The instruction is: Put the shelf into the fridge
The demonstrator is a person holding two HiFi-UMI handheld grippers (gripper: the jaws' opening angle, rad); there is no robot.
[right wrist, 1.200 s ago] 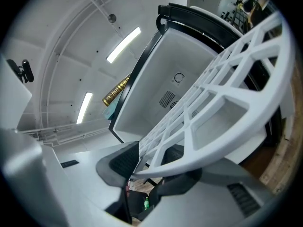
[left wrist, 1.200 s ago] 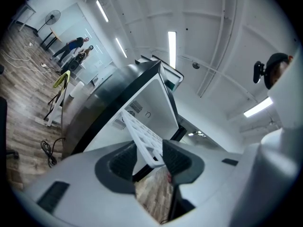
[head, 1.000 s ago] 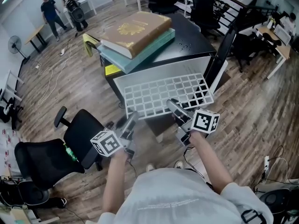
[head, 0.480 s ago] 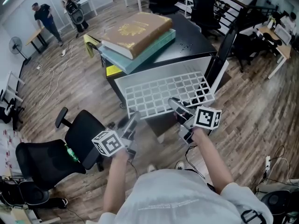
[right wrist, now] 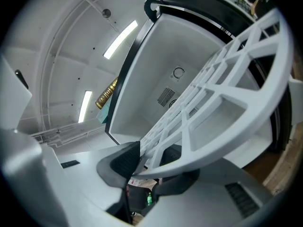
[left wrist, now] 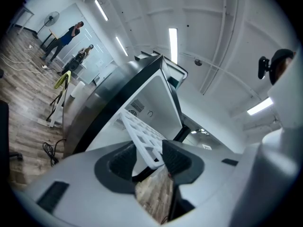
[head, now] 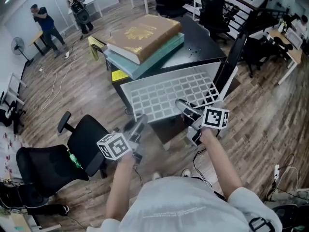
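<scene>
you've got left gripper [head: 138, 123] and right gripper [head: 183, 106] each pinching the shelf [head: 164, 96] near edge, far edge at fridge [head: 199, 46] opening

No wording can be read. The gold emblem on the brown book [head: 140, 33] and the yellow sticker [head: 117, 75] at its 7 o'clock are too small.

Two stacked books [head: 142, 35] on the black fridge top [head: 199, 38]; office chair [head: 83, 146] on wooden floor [head: 270, 117]
</scene>
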